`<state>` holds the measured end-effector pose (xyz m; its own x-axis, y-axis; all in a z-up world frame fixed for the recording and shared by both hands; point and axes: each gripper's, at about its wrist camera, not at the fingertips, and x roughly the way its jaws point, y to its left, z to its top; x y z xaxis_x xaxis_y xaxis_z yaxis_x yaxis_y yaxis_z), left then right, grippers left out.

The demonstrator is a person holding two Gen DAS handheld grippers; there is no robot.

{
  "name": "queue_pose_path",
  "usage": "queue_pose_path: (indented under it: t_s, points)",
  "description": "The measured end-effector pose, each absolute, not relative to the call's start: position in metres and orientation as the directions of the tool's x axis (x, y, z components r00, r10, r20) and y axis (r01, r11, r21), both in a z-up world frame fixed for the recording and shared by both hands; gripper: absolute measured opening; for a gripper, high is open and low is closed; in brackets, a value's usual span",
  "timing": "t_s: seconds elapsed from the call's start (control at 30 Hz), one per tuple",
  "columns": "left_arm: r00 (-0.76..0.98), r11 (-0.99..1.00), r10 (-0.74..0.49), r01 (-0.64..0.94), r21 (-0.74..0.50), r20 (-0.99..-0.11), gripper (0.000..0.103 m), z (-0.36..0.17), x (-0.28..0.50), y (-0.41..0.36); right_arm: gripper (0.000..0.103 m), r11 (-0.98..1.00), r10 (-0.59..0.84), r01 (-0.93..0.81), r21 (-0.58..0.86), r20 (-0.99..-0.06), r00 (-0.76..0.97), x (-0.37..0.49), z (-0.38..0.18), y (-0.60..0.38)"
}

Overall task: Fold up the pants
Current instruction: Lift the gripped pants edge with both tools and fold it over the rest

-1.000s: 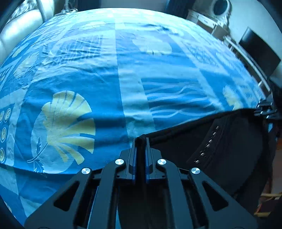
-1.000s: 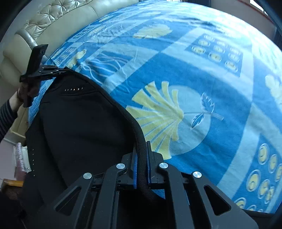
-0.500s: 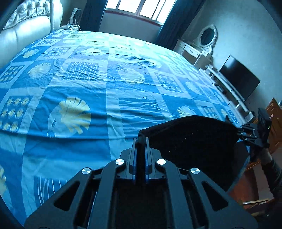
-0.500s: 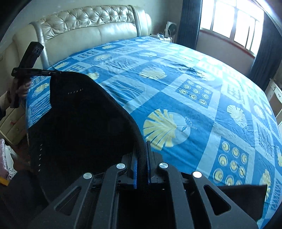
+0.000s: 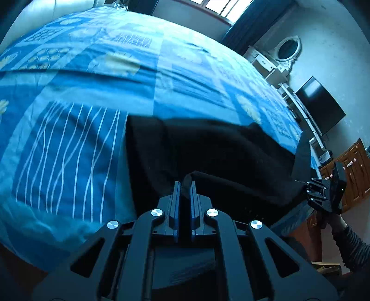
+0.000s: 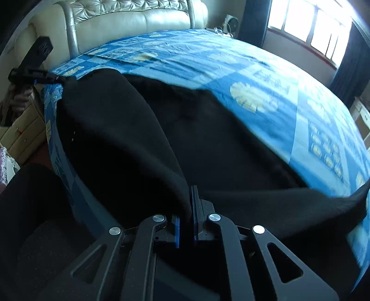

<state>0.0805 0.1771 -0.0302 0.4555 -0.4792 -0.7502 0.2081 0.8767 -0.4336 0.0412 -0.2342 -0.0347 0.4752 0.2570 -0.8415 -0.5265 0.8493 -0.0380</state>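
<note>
1. Currently both claws are clamped on the black pants point(image 5: 219, 152): left claw point(image 5: 184, 185) pinches a bunched hem or band edge, right claw point(image 6: 188, 196) grips another edge of the same cloth.
2. Pants are spread over the near side of the bed point(image 5: 92, 92), partly on the blue patterned sheet, with the stretch between the claws lifted and sagging.
3. Handling, my read: soft, limp, fairly thick knit. It drapes and won't hold shape, and light enough that a pinch carries it. Not slippery on the sheet, so dragging will likely wrinkle it.
4. Grip points: thick edge seams, as now. Mid-panel grabs would probably bunch layers.
5. Left wrist view only: dresser with oval mirror point(image 5: 288, 49), dark TV point(image 5: 320, 106), the opposite claw and striped sleeve point(image 5: 351, 245) at right.
6. Right wrist view only: tufted headboard point(image 6: 138, 20), window point(image 6: 307, 25), a dark flap point(image 6: 346, 203) trailing off at right, the other claw's far corner grip at left.
</note>
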Motion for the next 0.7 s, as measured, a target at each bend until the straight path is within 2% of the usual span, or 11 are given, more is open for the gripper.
queue_pose_path:
  t_s: [0.1, 0.17, 0.23, 0.27, 0.3, 0.33, 0.43, 0.53, 0.6, 0.7]
  points:
    - [0.449, 0.876, -0.476, 0.171, -0.45, -0.756, 0.007, -0.043, 0.073, 0.18, 0.008, 0.86, 0.252, -0.509, -0.029, -0.843, 0.475, 0.036, -0.041, -0.235]
    - [0.469, 0.872, -0.476, 0.142, -0.468, -0.744, 0.012, -0.043, 0.069, 0.184, 0.012, 0.869, 0.262, -0.494, -0.006, -0.843, 0.47, 0.034, -0.041, -0.236]
    - [0.486, 0.867, -0.469, 0.093, -0.489, -0.738, 0.028, -0.043, 0.062, 0.191, 0.02, 0.884, 0.275, -0.467, 0.035, -0.846, 0.457, 0.031, -0.037, -0.241]
    - [0.494, 0.858, -0.468, 0.057, -0.51, -0.733, 0.033, -0.043, 0.057, 0.196, 0.025, 0.889, 0.279, -0.455, 0.05, -0.847, 0.452, 0.027, -0.036, -0.244]
    - [0.497, 0.847, -0.471, 0.025, -0.531, -0.729, 0.043, -0.043, 0.052, 0.202, 0.034, 0.894, 0.285, -0.442, 0.068, -0.848, 0.447, 0.025, -0.034, -0.247]
    - [0.5, 0.83, -0.482, -0.004, -0.558, -0.72, 0.045, -0.044, 0.045, 0.206, 0.04, 0.903, 0.304, -0.416, 0.108, -0.844, 0.441, 0.021, -0.031, -0.253]
    - [0.5, 0.772, -0.526, -0.057, -0.633, -0.688, 0.046, -0.047, 0.029, 0.213, 0.05, 0.904, 0.402, -0.322, 0.28, -0.812, 0.424, 0.014, -0.024, -0.274]
    - [0.511, 0.735, -0.543, -0.096, -0.671, -0.667, 0.047, -0.047, 0.023, 0.206, 0.052, 0.842, 0.532, -0.16, 0.515, -0.745, 0.403, 0.015, -0.029, -0.3]
    - [0.517, 0.724, -0.538, -0.122, -0.679, -0.666, 0.047, -0.048, 0.026, 0.2, 0.052, 0.78, 0.589, -0.054, 0.623, -0.703, 0.398, 0.015, -0.039, -0.313]
    - [0.52, 0.726, -0.515, -0.158, -0.67, -0.681, 0.047, -0.052, 0.034, 0.192, 0.052, 0.705, 0.633, 0.055, 0.707, -0.662, 0.401, 0.014, -0.054, -0.322]
